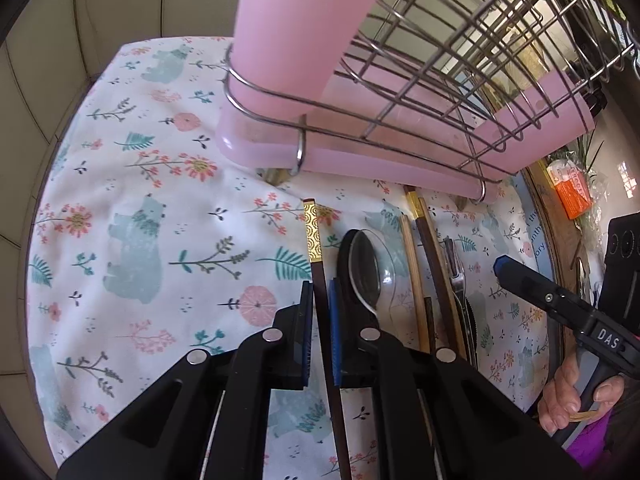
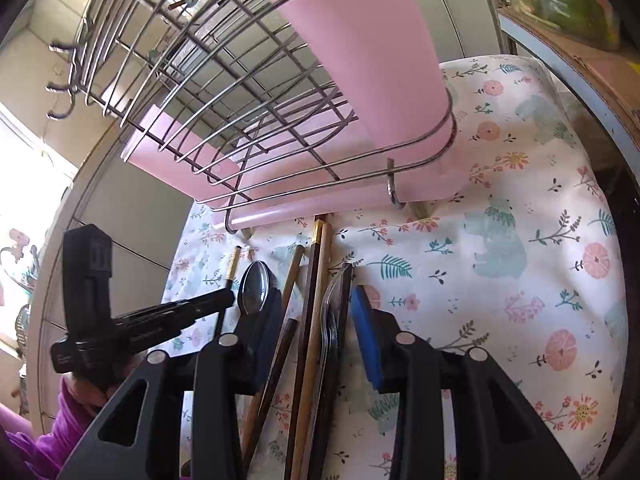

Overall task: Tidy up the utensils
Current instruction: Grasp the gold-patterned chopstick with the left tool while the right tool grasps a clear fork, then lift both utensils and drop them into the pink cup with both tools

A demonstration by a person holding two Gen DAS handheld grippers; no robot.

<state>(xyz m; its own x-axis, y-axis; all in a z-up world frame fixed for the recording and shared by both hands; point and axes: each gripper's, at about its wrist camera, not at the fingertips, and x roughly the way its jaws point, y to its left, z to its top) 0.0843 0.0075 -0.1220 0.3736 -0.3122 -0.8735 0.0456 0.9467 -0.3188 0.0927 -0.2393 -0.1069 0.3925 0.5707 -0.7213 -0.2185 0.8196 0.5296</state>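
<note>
My left gripper (image 1: pixel 320 300) is shut on a dark chopstick with a gold-patterned end (image 1: pixel 311 236), held just over the floral cloth. Right of it lie a metal spoon (image 1: pixel 366 268), several wooden and dark chopsticks (image 1: pixel 416 280) and a clear plastic utensil (image 1: pixel 460 280). My right gripper (image 2: pixel 316 312) is open, its jaws standing on either side of the chopsticks (image 2: pixel 314 280) and a clear plastic spoon (image 2: pixel 334 300). The left gripper (image 2: pixel 192 308) shows at the left of the right wrist view, beside the metal spoon (image 2: pixel 256 288). The right gripper (image 1: pixel 532 284) shows at the right of the left wrist view.
A wire dish rack (image 1: pixel 440 64) with a pink tray (image 1: pixel 360 160) and a pink holder (image 1: pixel 304 20) stands just behind the utensils. The floral cloth (image 1: pixel 140 200) covers the table. An orange box (image 1: pixel 572 192) lies at far right. A tiled wall is behind.
</note>
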